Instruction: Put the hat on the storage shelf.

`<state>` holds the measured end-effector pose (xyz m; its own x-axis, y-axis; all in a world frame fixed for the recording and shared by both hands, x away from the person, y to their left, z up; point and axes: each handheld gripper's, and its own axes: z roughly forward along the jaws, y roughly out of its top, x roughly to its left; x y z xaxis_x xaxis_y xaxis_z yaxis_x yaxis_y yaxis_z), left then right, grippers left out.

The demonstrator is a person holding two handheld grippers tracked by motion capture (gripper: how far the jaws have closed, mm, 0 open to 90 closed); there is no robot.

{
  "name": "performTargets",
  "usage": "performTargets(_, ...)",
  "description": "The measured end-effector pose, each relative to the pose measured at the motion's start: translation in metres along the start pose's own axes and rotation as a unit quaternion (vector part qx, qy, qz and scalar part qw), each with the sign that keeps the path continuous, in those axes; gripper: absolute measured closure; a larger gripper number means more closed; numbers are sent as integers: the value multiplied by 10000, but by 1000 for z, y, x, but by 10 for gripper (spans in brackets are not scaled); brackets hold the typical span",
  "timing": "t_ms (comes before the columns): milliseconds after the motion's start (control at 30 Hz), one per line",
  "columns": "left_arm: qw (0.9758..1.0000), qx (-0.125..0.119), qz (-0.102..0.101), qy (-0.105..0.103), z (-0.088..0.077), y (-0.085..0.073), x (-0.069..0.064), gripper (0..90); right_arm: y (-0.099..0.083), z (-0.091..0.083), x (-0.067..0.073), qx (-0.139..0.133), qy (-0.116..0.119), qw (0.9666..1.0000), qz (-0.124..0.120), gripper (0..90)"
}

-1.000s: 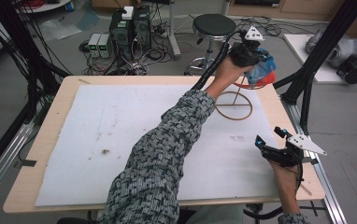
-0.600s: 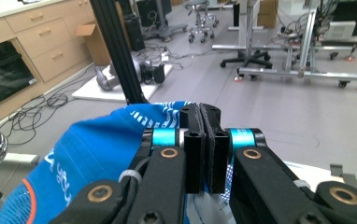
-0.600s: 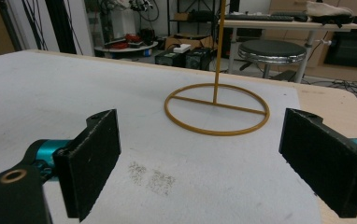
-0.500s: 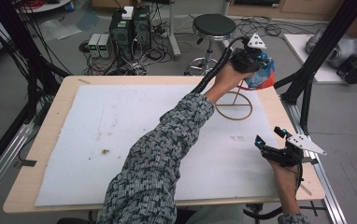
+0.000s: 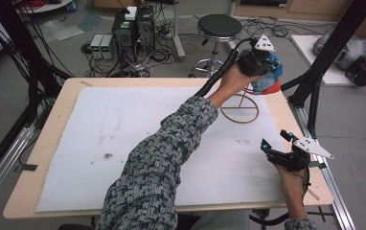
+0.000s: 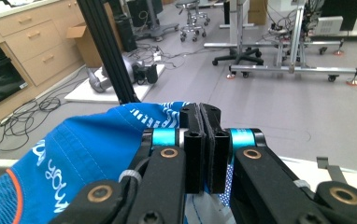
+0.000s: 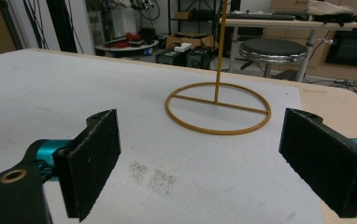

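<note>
One desk, white mat bare from 6 to 9 o'clock. Gold wire stand at 2 o'clock. Left gripper clamped on blue cap above it. Right gripper at 4 o'clock, jaws apart, empty.

high: overhead, forward-down | gripper views: close, level | shared: gold stand
</note>
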<state>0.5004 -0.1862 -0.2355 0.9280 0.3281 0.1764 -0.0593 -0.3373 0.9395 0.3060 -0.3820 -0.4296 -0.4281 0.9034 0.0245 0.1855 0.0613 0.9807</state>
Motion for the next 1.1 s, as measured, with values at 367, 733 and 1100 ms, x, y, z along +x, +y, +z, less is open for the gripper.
performTargets(367,9999,135,31,-13,10,-11,1,877,0,0,0,31,4,10000,10,118)
performTargets(733,9997,214,91,10,10,-15,6,768,0,0,-1,40,6,10000,-11,118)
performTargets(1100,9997,223,72,-79,7,-15,9,616,0,0,-1,35,3,10000,-17,118)
